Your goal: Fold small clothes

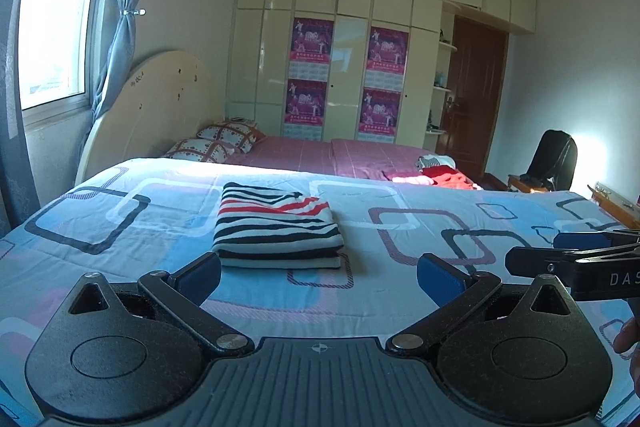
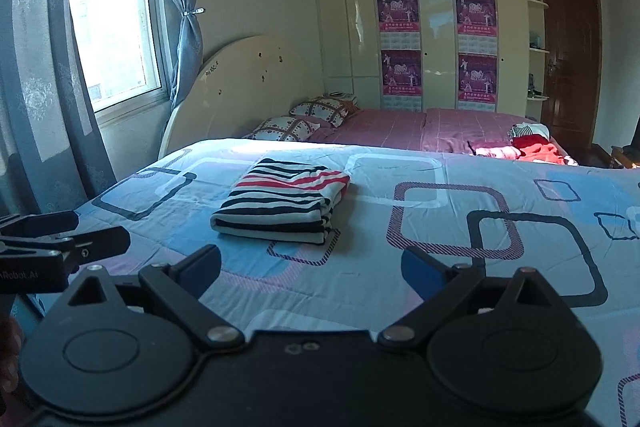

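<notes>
Now | striped garment (image 1: 276,227) lying folded on quilt (image 1: 400,291) | left gripper (image 1: 319,277), right gripper (image 2: 311,269) hovering near garment, fingers spreading apart, gripping nothing

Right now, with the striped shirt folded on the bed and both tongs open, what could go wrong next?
1. The striped shirt lies as loose folded layers; lifting it by one edge may let it unfold.
2. The bed cover is soft, so low tongs could pinch it together with the shirt.
3. The left tongs and right tongs are close side by side and may bump when reaching for the red clothes.
</notes>
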